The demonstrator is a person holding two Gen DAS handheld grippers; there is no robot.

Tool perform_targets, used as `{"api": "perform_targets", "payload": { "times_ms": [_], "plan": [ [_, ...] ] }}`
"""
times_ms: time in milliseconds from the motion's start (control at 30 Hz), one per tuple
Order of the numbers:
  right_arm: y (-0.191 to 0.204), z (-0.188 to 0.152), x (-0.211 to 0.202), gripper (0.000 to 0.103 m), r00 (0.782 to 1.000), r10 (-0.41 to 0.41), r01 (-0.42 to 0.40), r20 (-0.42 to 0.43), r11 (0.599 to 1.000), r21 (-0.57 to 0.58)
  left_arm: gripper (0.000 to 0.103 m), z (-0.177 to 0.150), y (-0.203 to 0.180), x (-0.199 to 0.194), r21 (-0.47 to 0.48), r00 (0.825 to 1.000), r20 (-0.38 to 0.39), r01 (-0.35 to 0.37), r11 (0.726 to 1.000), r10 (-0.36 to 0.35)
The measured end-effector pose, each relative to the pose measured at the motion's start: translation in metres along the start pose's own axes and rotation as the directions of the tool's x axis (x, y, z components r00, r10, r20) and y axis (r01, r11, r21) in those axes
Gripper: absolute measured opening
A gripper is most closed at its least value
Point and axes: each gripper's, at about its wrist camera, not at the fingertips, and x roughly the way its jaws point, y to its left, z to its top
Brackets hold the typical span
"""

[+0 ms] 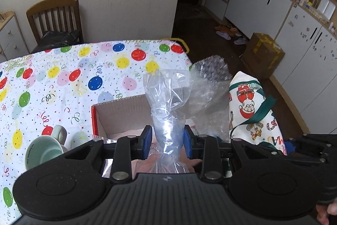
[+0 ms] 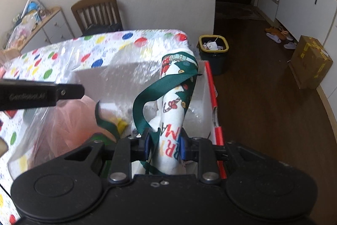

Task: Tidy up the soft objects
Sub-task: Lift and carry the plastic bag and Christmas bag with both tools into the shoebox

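I've got the clear plastic bag [image 1: 166, 117] bunched into a neck right between my left gripper [image 1: 167, 137] fingers, both blue pads [image 1: 148, 136] pressed into it, so the left is clamped on that bag. Its open top flares up ahead of the fingertips, with a sheet of bubble wrap [image 1: 207, 81] rising just to the right of it. Directly under and ahead of the left gripper sits the cardboard box [image 1: 124, 111], red on its outer wall, something pink lying inside it.

Over on my right gripper [image 2: 165, 141], the pads are squeezed on a rolled Christmas-print cloth [image 2: 174, 117], white with red letters, standing up ahead of the fingers. Its green ribbon strap [image 2: 147, 102] loops out to the left of the roll and drops back past the left finger. In the left view that same cloth [image 1: 248, 111] stands to the right of my left gripper, above the box.

Left of the left gripper, a pale green mug [image 1: 45, 150] lies tipped on the balloon-print tablecloth [image 1: 63, 77]. Further ahead a wooden chair [image 1: 55, 14] stands against the wall. Off to the right of my right gripper, a yellow-rimmed bin [image 2: 213, 45] stands on the dark floor.
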Motion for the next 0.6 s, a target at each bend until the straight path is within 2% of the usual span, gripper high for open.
{"api": "perform_targets", "payload": {
  "times_ms": [100, 300, 600],
  "plan": [
    [0.002, 0.000, 0.004, 0.025, 1.000, 0.000, 0.000, -0.008, 1.000, -0.019, 0.030, -0.004, 0.000, 0.011, 0.007, 1.000, -0.020, -0.008, 1.000, 0.008],
    [0.015, -0.004, 0.007, 0.025, 1.000, -0.005, 0.005, -0.001, 0.991, -0.136, 0.030, -0.009, -0.002, 0.026, 0.024, 0.999, -0.038, -0.027, 0.999, 0.028],
    [0.010, 0.003, 0.030, 0.025, 0.999, -0.022, 0.017, -0.043, 0.994, -0.110, 0.031, -0.013, -0.006, 0.052, 0.062, 0.995, -0.090, -0.036, 0.997, 0.042]
  ]
}}
